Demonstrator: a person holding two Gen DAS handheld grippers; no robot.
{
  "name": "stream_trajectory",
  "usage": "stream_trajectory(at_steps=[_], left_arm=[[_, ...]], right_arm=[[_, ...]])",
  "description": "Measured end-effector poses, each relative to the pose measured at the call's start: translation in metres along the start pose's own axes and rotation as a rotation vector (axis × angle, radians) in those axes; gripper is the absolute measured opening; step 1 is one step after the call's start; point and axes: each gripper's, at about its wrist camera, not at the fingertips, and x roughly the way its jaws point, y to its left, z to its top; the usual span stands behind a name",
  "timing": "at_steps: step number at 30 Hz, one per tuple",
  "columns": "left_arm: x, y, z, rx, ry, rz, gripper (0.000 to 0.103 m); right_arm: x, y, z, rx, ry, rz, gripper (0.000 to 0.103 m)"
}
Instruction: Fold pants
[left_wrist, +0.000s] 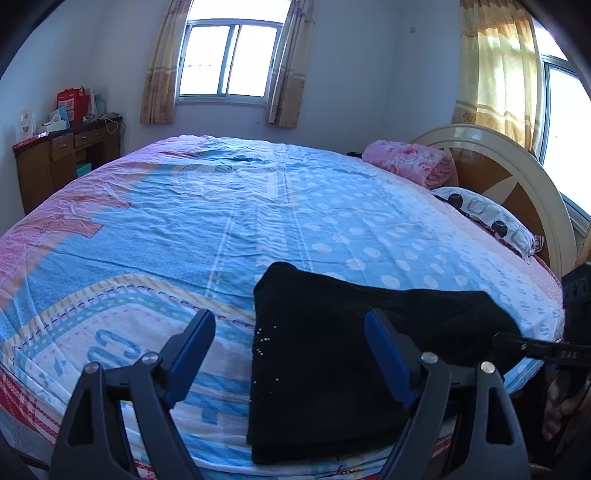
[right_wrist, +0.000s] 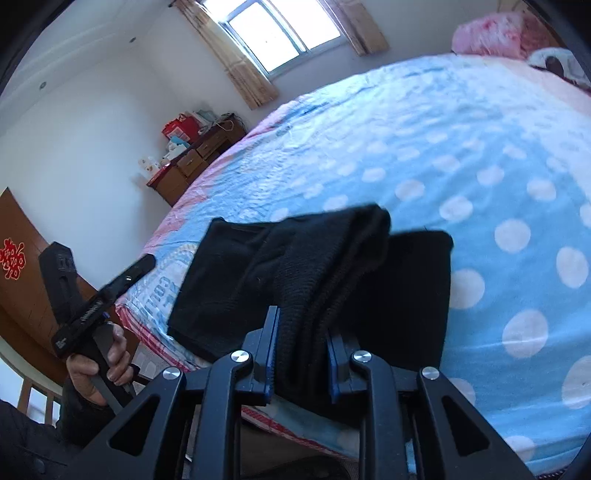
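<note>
Black pants (left_wrist: 332, 350) lie partly folded at the near edge of the bed, with small studs on the left side. My left gripper (left_wrist: 290, 325) is open and empty, hovering just above their left part. My right gripper (right_wrist: 303, 332) is shut on a bunched fold of the pants (right_wrist: 325, 280) and holds it lifted over the flat part. In the left wrist view the right gripper (left_wrist: 517, 341) grips the pants' right end. The left gripper also shows at the left of the right wrist view (right_wrist: 140, 266).
The bed has a blue and pink patterned sheet (left_wrist: 258, 221). A pink blanket (left_wrist: 410, 162) and a spotted pillow (left_wrist: 487, 218) lie by the wooden headboard (left_wrist: 517, 177) at the right. A brown desk (left_wrist: 62, 155) with clutter stands at the far left wall.
</note>
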Motion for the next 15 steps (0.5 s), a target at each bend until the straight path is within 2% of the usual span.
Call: stream_trajectory(at_steps=[5,9,13,15], left_arm=[[-0.001,-0.004,0.0,0.021,-0.008,-0.007,0.087],[0.011,-0.015,-0.006,0.037,0.026,-0.007,0.087],[0.013,-0.031,-0.008,0.117,0.015,0.028,0.087],[0.014,-0.035,-0.007,0.145,0.021,0.054,0.087]], right_arm=[[-0.032,0.002,-0.004,-0.044,-0.061,-0.029,0.021],[-0.012,-0.031,-0.028,0.042,0.023,-0.033,0.021],[0.0,-0.044,-0.033,0.094,0.036,0.001,0.026],[-0.007,-0.046,-0.03,0.114,0.021,0.009,0.035]])
